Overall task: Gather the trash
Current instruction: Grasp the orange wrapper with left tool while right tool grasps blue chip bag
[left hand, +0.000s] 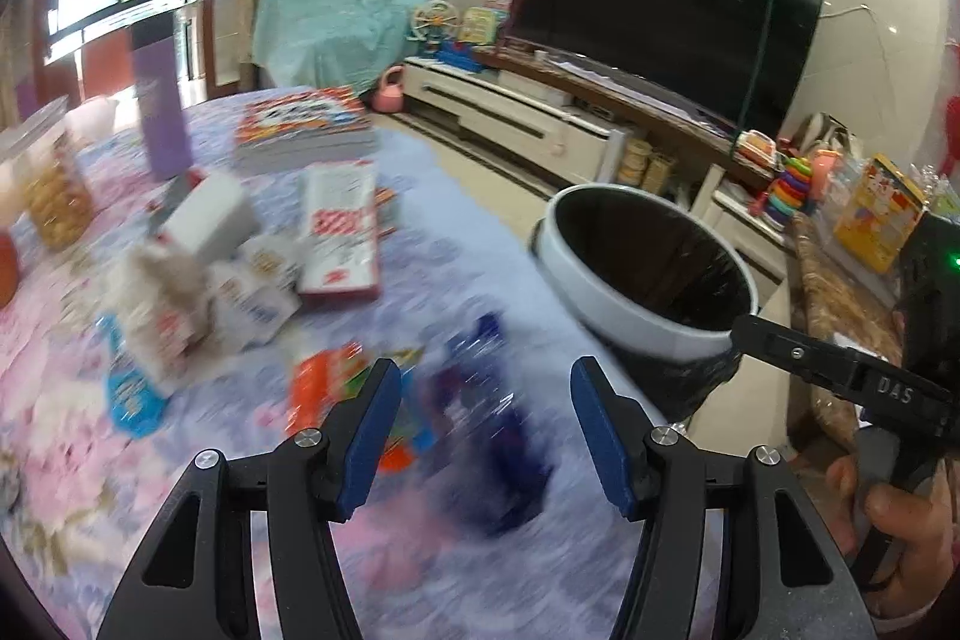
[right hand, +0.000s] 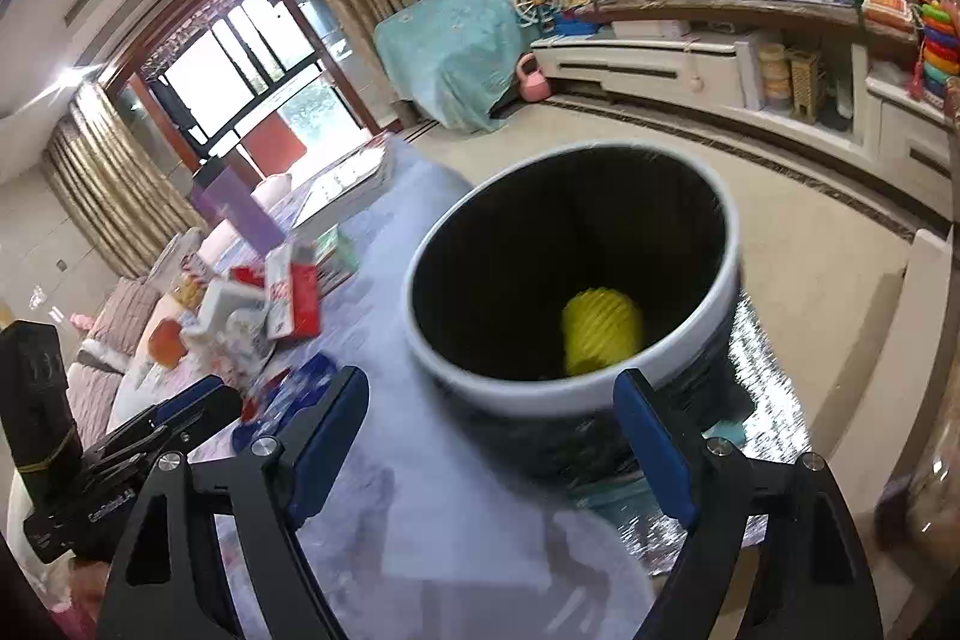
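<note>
Pick-up step: left gripper (left hand: pixel 486 430), jaws spread and empty, is hovering over blue wrapper (left hand: pixel 498 436) on the counter (left hand: pixel 420 196) beside trash bin (left hand: pixel 648 268). Right gripper (right hand: pixel 492 448), jaws spread, is facing the bin. Next probably calls for lowering and pinching.

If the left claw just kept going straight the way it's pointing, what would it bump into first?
Most likely the crumpled dark blue wrapper on the table, right between the open left claw fingers; blur makes depth uncertain.
</note>
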A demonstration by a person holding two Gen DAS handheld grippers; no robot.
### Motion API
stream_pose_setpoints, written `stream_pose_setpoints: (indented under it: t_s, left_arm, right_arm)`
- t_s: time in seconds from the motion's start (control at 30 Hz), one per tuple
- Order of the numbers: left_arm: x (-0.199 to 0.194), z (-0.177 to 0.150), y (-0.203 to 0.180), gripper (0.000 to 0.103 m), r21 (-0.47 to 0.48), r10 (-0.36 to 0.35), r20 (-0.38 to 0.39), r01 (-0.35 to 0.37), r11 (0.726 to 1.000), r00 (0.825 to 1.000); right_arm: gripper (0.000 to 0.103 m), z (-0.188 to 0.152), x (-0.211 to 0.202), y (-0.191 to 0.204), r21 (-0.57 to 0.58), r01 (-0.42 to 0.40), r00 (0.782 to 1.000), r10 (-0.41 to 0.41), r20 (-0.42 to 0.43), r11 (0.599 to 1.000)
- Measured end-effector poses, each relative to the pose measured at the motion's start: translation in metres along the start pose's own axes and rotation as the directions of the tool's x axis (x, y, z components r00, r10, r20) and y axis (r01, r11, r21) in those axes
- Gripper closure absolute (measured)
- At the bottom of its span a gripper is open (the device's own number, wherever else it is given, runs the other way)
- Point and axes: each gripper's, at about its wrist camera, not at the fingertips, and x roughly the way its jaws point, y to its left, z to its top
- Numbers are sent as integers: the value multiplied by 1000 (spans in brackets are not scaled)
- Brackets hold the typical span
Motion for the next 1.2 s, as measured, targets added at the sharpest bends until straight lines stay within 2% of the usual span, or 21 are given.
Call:
stream_pose_setpoints:
  t_s: [0.2,0.47,0.8,0.97,1.0,1.03,1.1,1.2]
  left_arm:
    - [-30,-23,19,44,-57,42,-11,-42,997,999]
    - [-51,-33,37,44,-102,75,-29,-77,992,997]
    - [-53,-30,60,44,-120,65,-55,-71,990,996]
    - [-37,-17,64,41,-120,6,-60,-14,993,998]
    - [-33,-15,65,41,-112,-1,-60,-5,994,998]
    - [-28,-12,64,40,-100,-6,-61,-1,995,998]
    - [-20,-7,61,40,-79,-7,-65,2,997,998]
    - [-3,1,56,40,-56,-23,-75,19,998,997]
  right_arm:
    - [18,-22,7,25,0,-55,998,55,-36,998]
    - [18,-38,20,60,-57,-96,993,92,-71,994]
    - [21,-49,45,98,-105,-146,985,135,-108,984]
    - [37,-50,69,102,-74,-180,974,167,-153,981]
    - [49,-50,73,102,-66,-192,970,179,-162,979]
    - [70,-50,76,102,-62,-198,968,186,-167,978]
    - [72,-49,80,98,-48,-210,964,199,-177,976]
    - [73,-45,71,92,-59,-198,971,187,-148,978]
